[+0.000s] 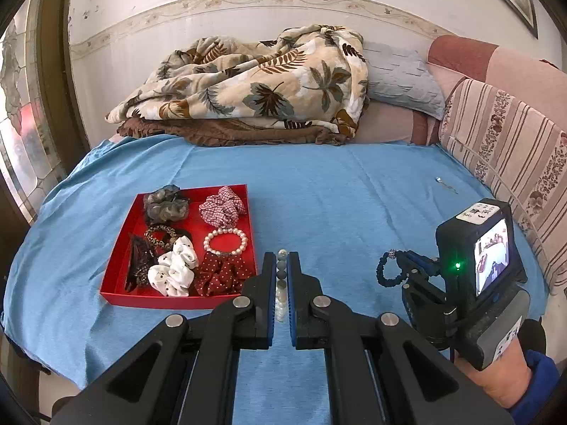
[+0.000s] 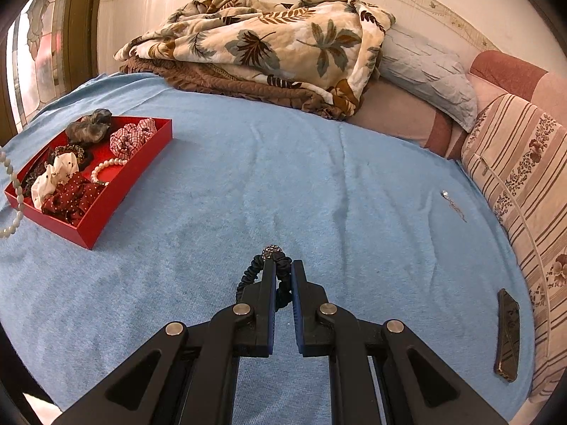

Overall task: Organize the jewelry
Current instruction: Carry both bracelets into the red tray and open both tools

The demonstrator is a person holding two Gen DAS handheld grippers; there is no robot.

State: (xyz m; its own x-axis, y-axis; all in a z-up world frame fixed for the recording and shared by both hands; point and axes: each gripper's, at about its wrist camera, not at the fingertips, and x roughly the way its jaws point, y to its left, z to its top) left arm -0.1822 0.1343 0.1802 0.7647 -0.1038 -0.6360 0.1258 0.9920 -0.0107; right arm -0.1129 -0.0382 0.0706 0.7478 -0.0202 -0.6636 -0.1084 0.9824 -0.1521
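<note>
A red tray (image 1: pixel 117 265) (image 2: pixel 106 212) on the blue bedspread holds several scrunchies, a pearl bracelet (image 1: pixel 225 241) and a red dotted bow (image 1: pixel 223 274). My left gripper (image 1: pixel 282 265) is shut on a grey-and-white bead bracelet (image 1: pixel 281 283), just right of the tray's near corner; the beads also hang at the left edge of the right wrist view (image 2: pixel 14 191). My right gripper (image 2: pixel 283 272) is shut on a dark blue hair tie with a rhinestone ball (image 2: pixel 272 250), also seen in the left wrist view (image 1: pixel 389 269), over the bedspread right of the tray.
A small silver earring (image 2: pixel 452 203) (image 1: pixel 445 185) lies on the bedspread at the right. A dark phone (image 2: pixel 508 334) lies near the striped cushion (image 2: pixel 524 177). A folded leaf-print quilt (image 1: pixel 248 81) and a grey pillow (image 1: pixel 400 78) sit at the back.
</note>
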